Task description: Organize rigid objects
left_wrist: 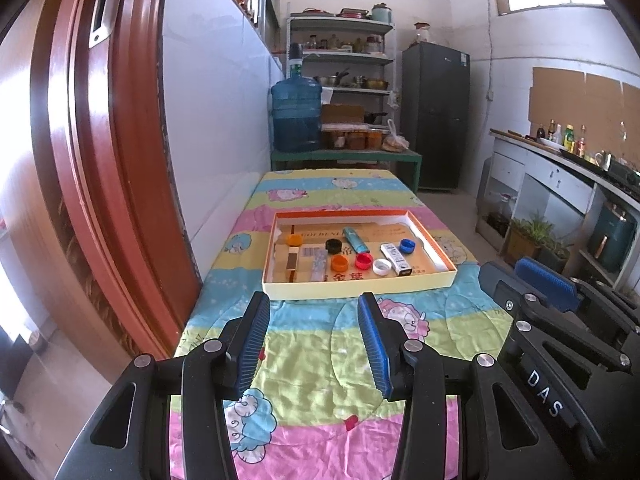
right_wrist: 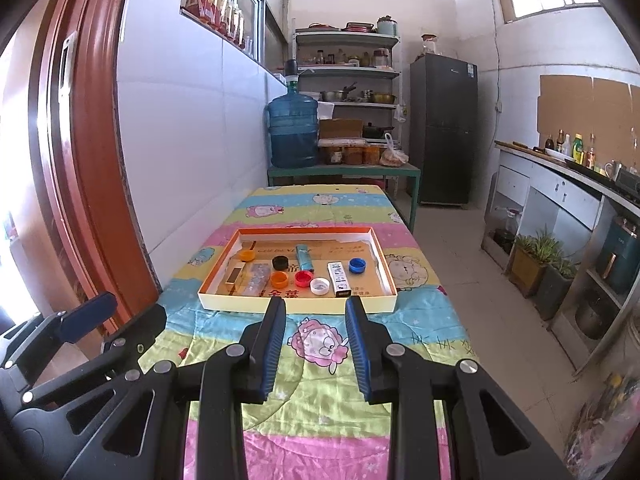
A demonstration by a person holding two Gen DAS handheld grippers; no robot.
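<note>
Bottle caps and small boxes lie together in a shallow cardboard tray [left_wrist: 434,249] on the cartoon-print tablecloth [left_wrist: 312,368]. Nearest the cameras, the left gripper [left_wrist: 314,340] hangs over the bare cloth short of the tray, its blue pads spread with nothing between them. The right gripper [right_wrist: 314,334] hangs beside it, jaws parted a little more narrowly, also empty, its tips just at the tray's near wall as the right wrist view shows it.

Inside the tray, the near row runs from a wooden block [left_wrist: 292,260] and a clear blister pack [left_wrist: 318,262] at the left, through an orange cap [left_wrist: 340,264], a red cap [left_wrist: 363,260] and a white cap [left_wrist: 382,267], to a white carton [left_wrist: 396,258] lying flat. Behind these sit a yellow-orange cap [left_wrist: 293,239], a black cap [left_wrist: 334,245], a teal lighter [left_wrist: 355,239], or something much like one, and a blue cap [left_wrist: 407,245]. None of the caps touches another.

Past the table's far end, a large blue water jug [left_wrist: 296,116] stands on a green bench [left_wrist: 348,157], with metal shelves [left_wrist: 344,56] behind and a dark refrigerator [left_wrist: 436,116] to the right.
</note>
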